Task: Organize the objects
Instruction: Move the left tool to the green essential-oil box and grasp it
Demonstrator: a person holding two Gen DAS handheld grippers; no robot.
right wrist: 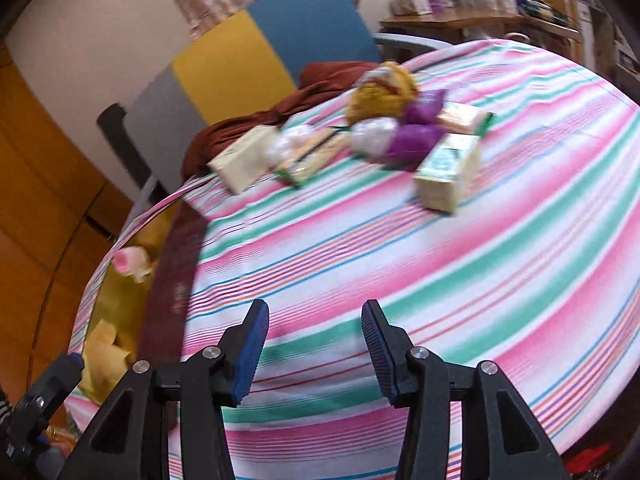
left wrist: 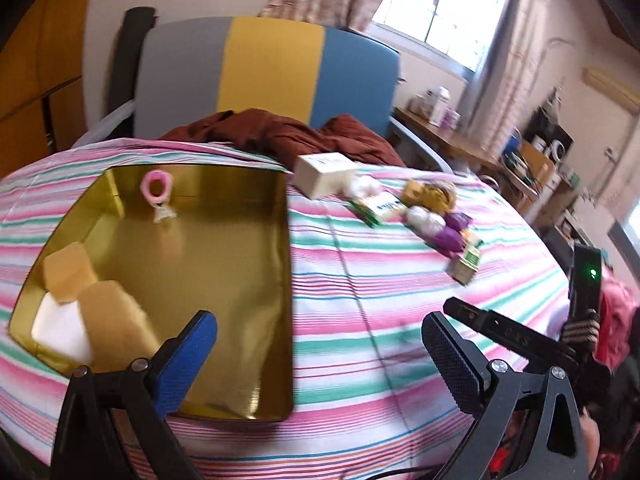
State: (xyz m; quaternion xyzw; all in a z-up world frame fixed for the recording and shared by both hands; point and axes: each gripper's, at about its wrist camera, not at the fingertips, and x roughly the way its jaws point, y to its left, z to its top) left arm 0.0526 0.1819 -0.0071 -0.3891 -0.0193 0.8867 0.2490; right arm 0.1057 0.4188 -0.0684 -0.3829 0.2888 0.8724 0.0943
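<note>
Between picks: both tongs, left gripper (left wrist: 320, 360) and right gripper (right wrist: 316, 350), gape empty beside the gold tin (left wrist: 276, 280). Next, I'd guess, comes fetching the green-printed box (right wrist: 448, 176) beyond the tin.

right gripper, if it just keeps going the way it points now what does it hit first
Most likely the bare striped tablecloth. The right gripper is open, empty and tilted down at the cloth; the small green-and-cream box lies farther on, though depth is hard to judge.

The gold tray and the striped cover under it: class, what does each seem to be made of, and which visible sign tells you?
Gold tray: probably thin metal with a glossy finish; its walls mirror the things inside. Striped cover: woven fabric, matte; it creases and drapes over the edge.
</note>
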